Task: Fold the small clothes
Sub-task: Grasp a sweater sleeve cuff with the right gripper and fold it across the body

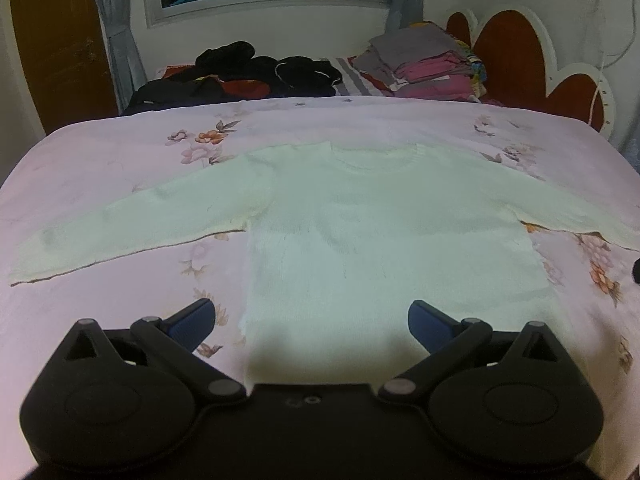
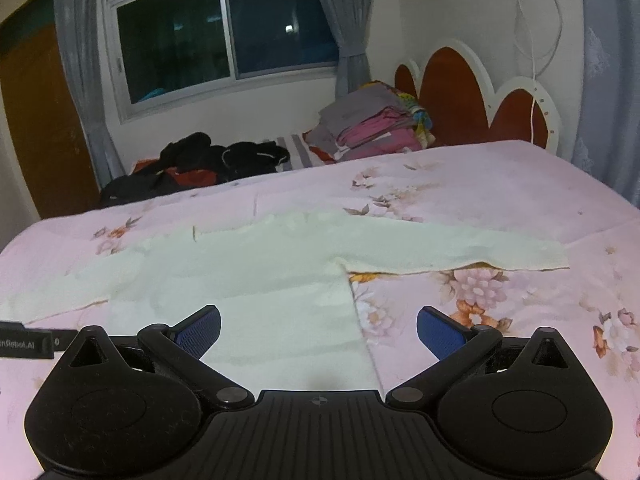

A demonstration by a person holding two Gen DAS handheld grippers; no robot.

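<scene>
I see the white sweater lying flat on the pink floral bedspread, sleeves spread. My left gripper and right gripper hover near its hem, both spread wide, empty.

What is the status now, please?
Left gripper open, right gripper open, both empty. White sweater flat, sleeves spread, unfolded. Nothing in the way.

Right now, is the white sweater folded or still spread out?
Spread out. The white sweater lies flat on the bedspread, both sleeves extended sideways, with no fold visible.
</scene>
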